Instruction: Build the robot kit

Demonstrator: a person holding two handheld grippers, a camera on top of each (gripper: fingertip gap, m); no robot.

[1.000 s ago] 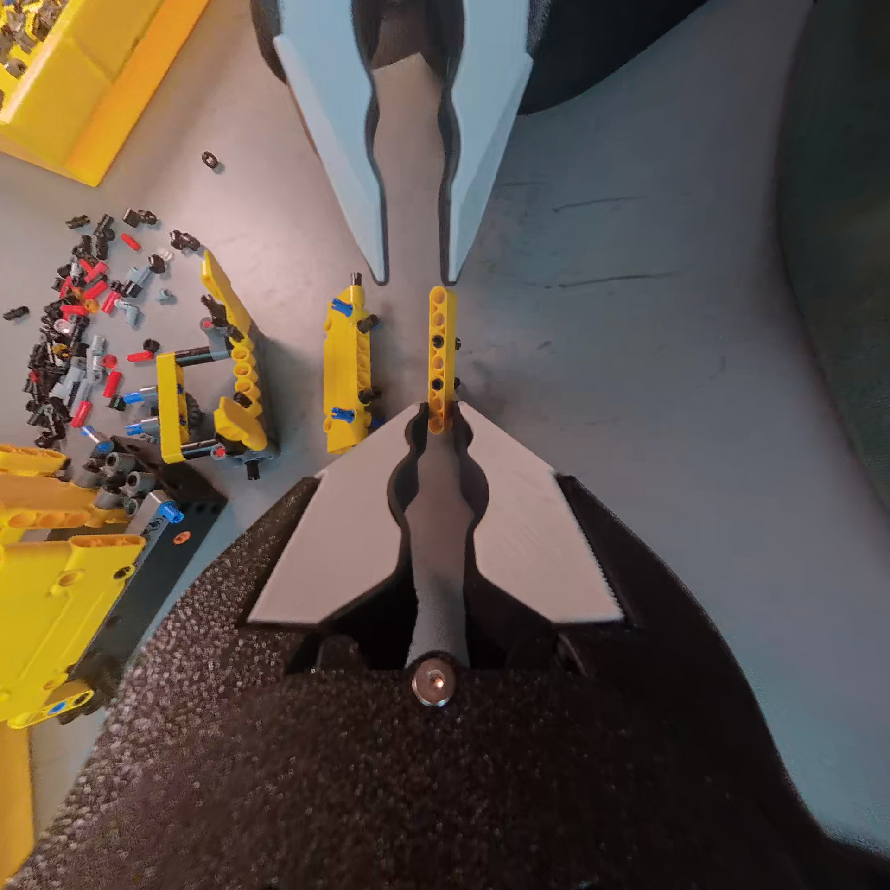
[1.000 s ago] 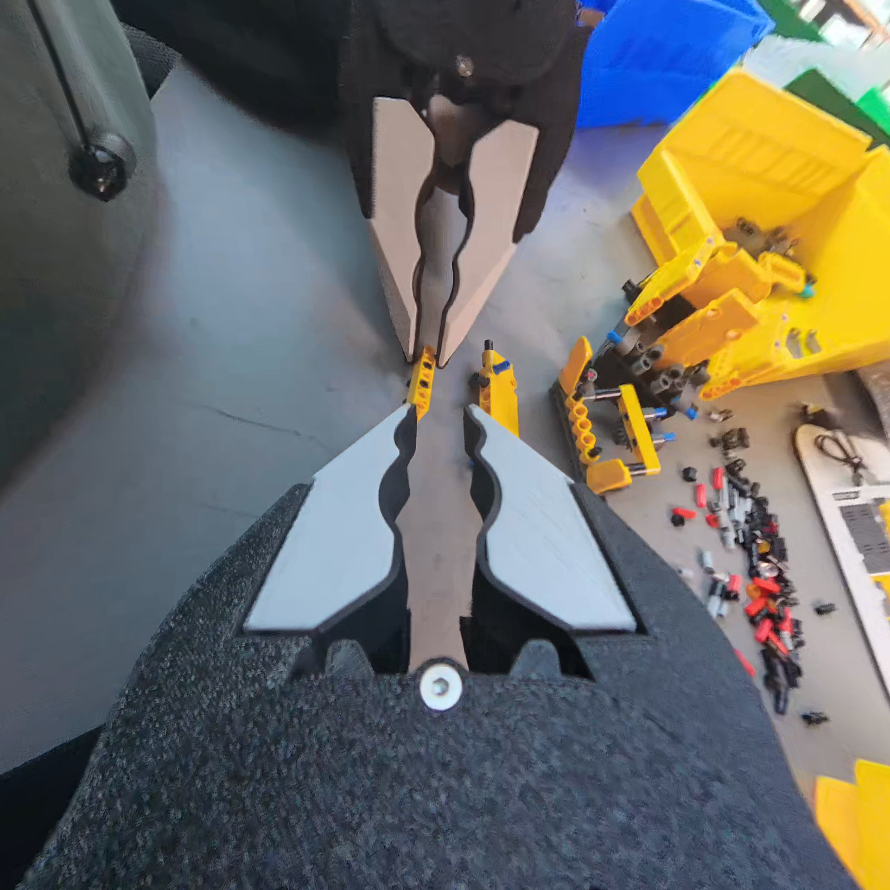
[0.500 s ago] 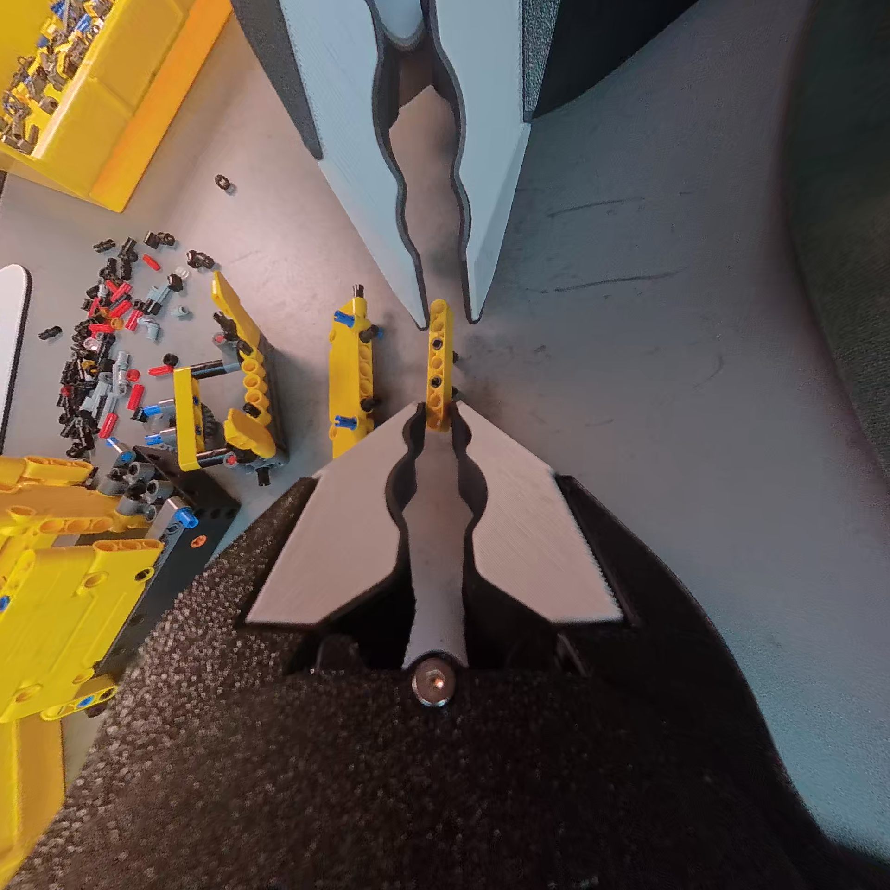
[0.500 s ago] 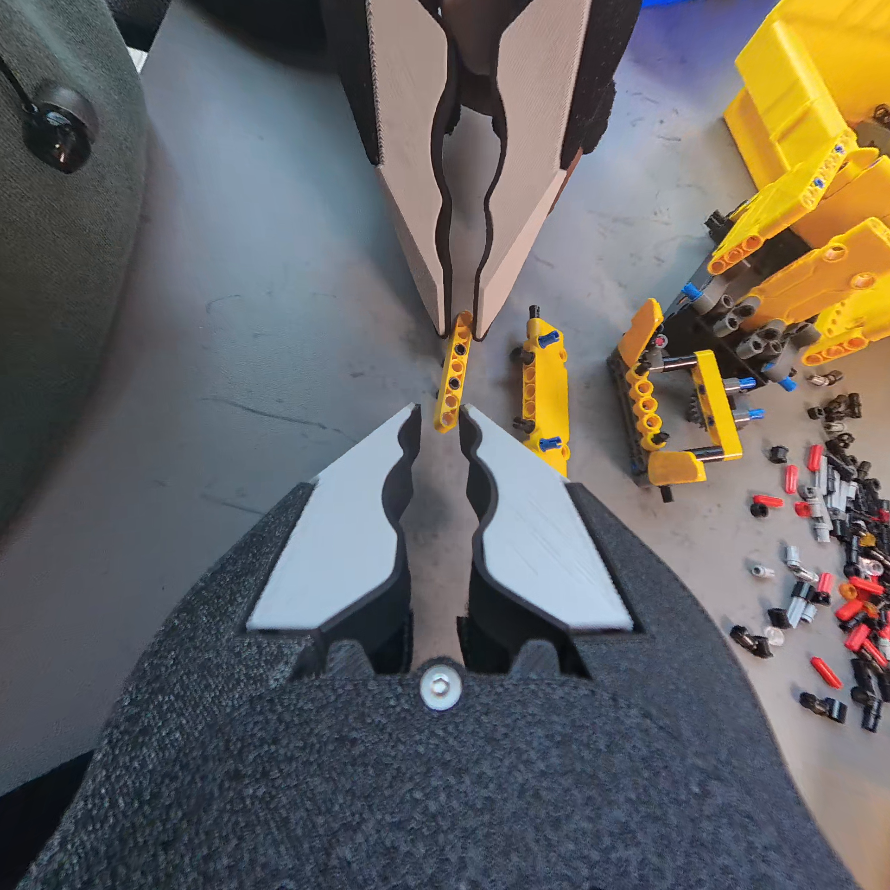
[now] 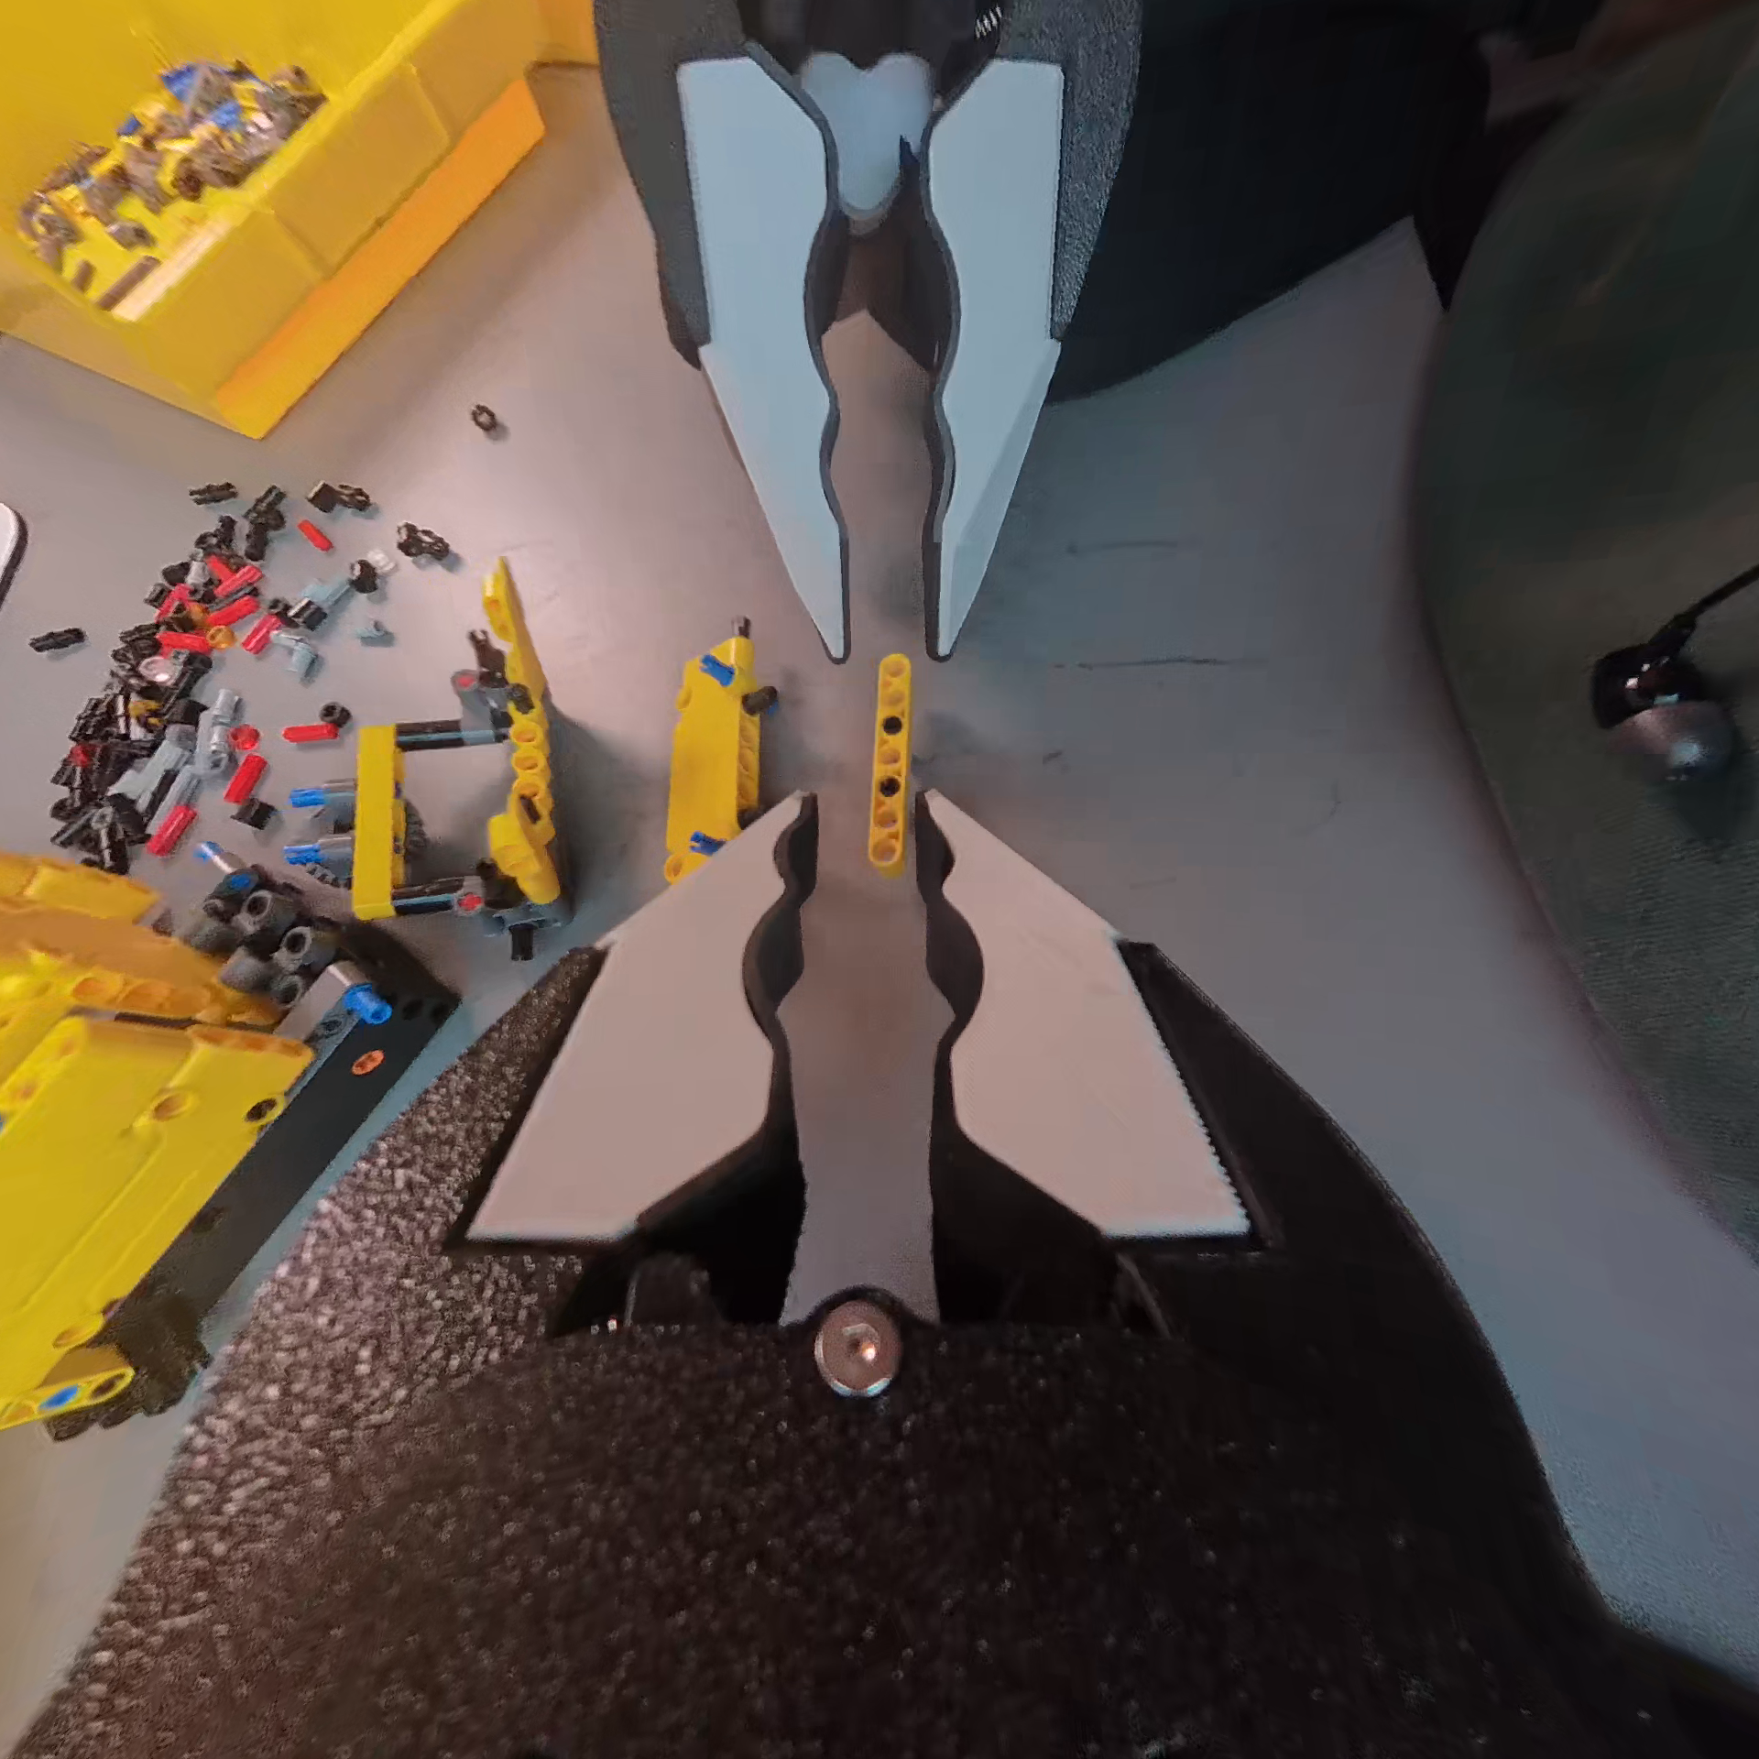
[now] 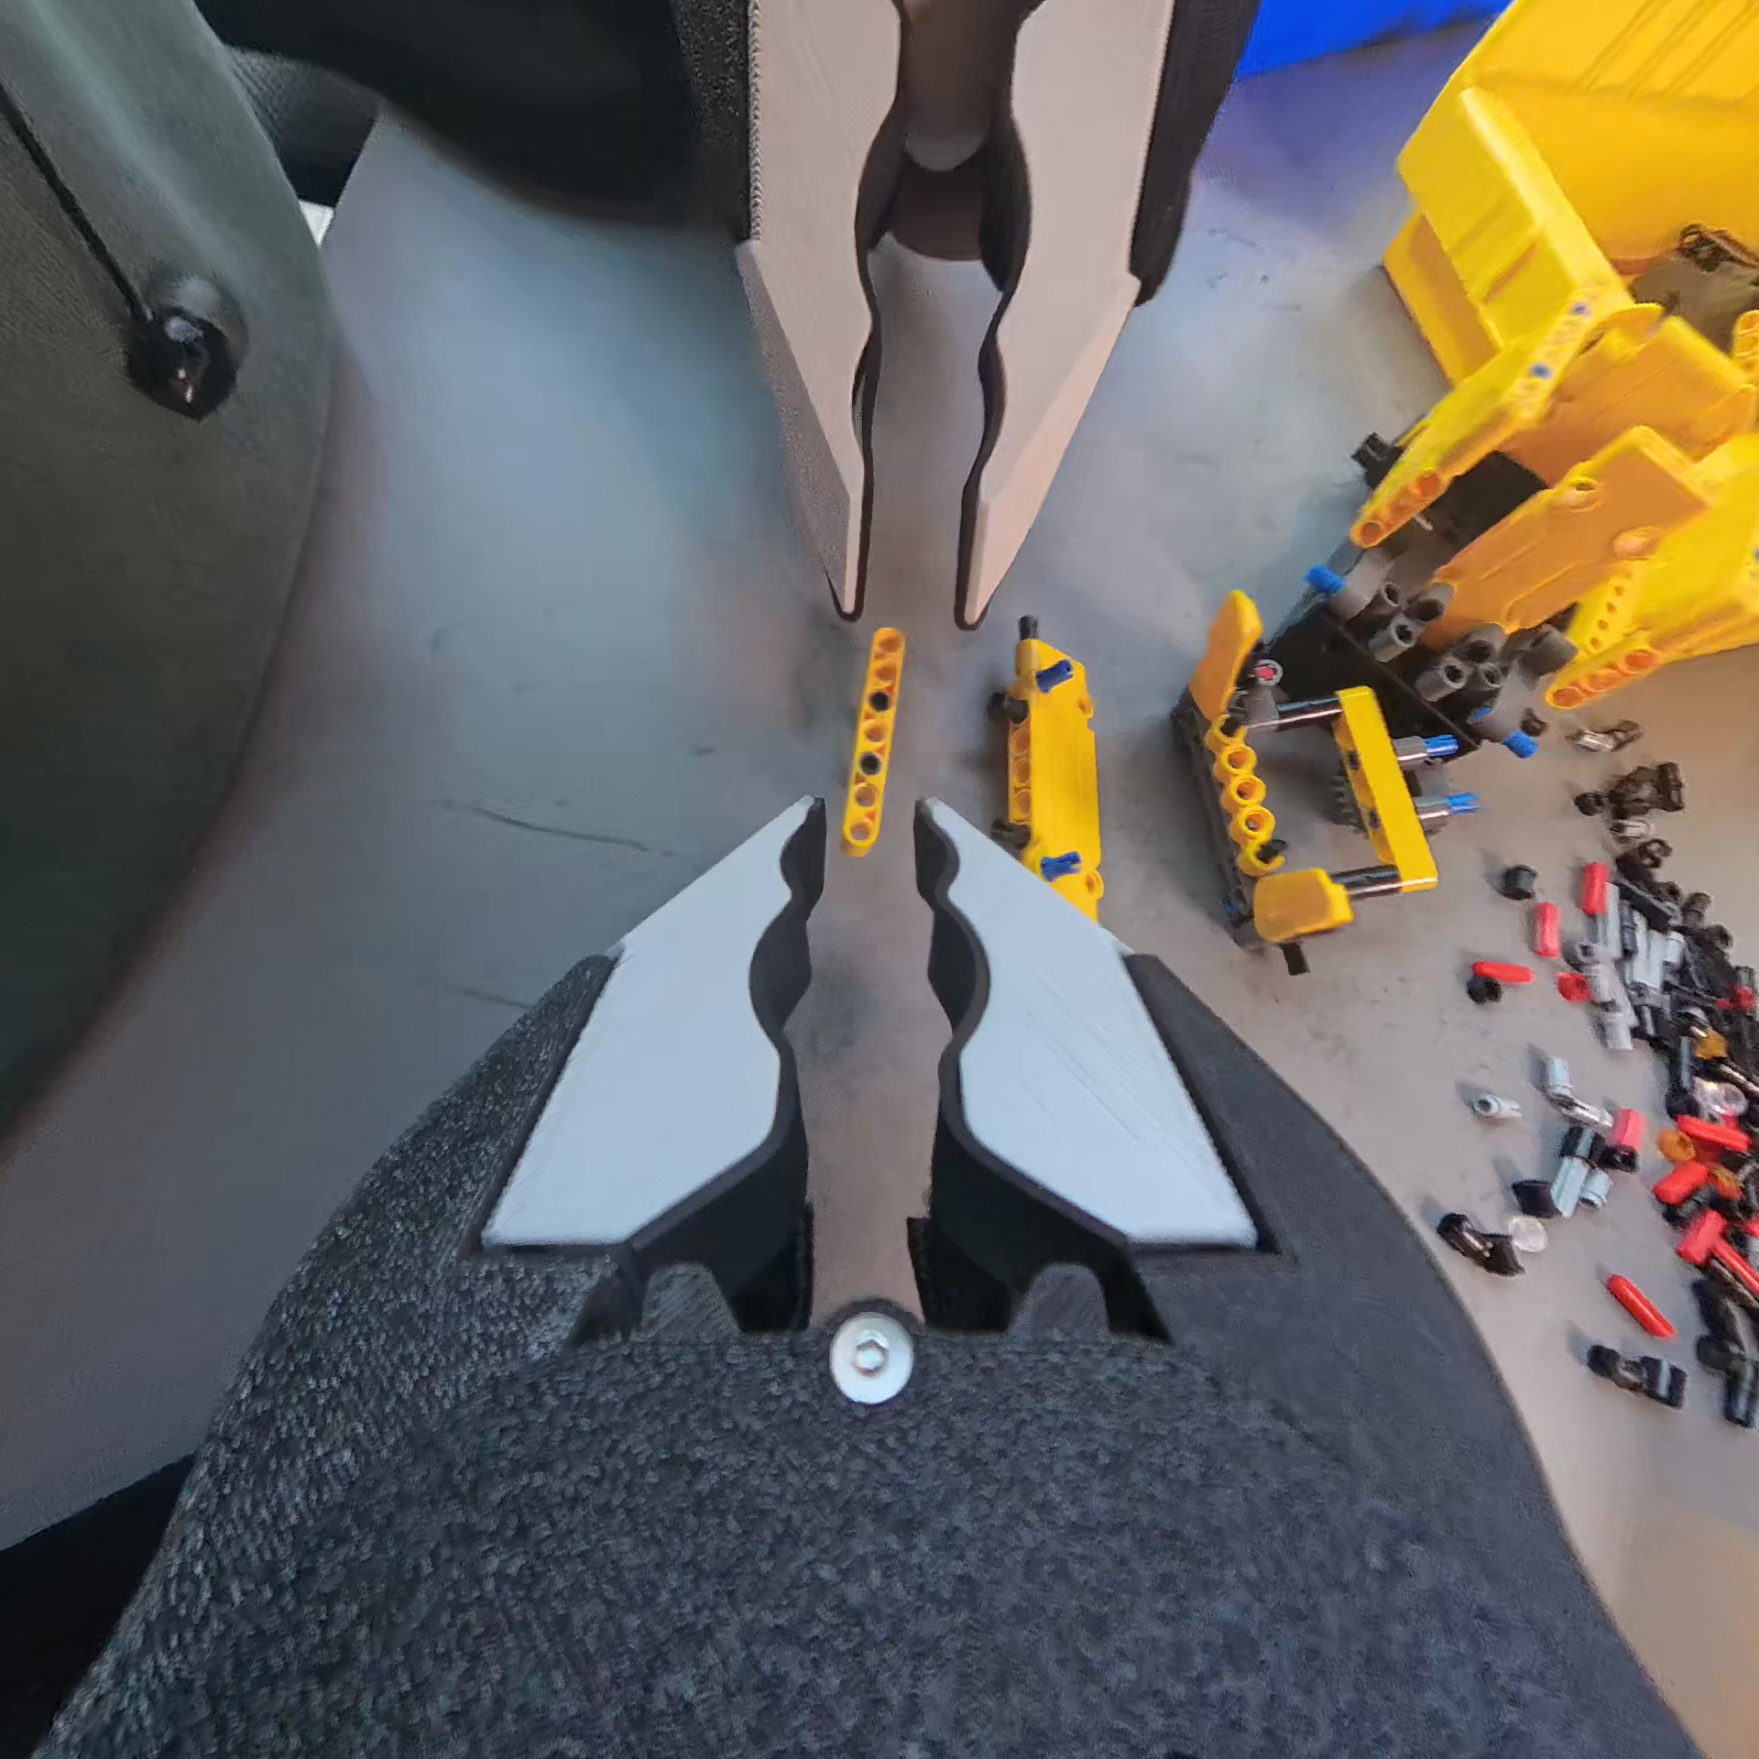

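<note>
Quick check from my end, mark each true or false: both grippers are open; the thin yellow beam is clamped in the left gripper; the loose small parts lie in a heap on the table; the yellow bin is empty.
1. Both grippers are open. True: the left gripper and right gripper each show a gap.
2. The thin yellow beam is clamped in the left gripper. False: it lies free on the table between the two grippers.
3. Loose small parts lie heaped on the table. True.
4. The yellow bin is empty. False: it holds parts.
</note>
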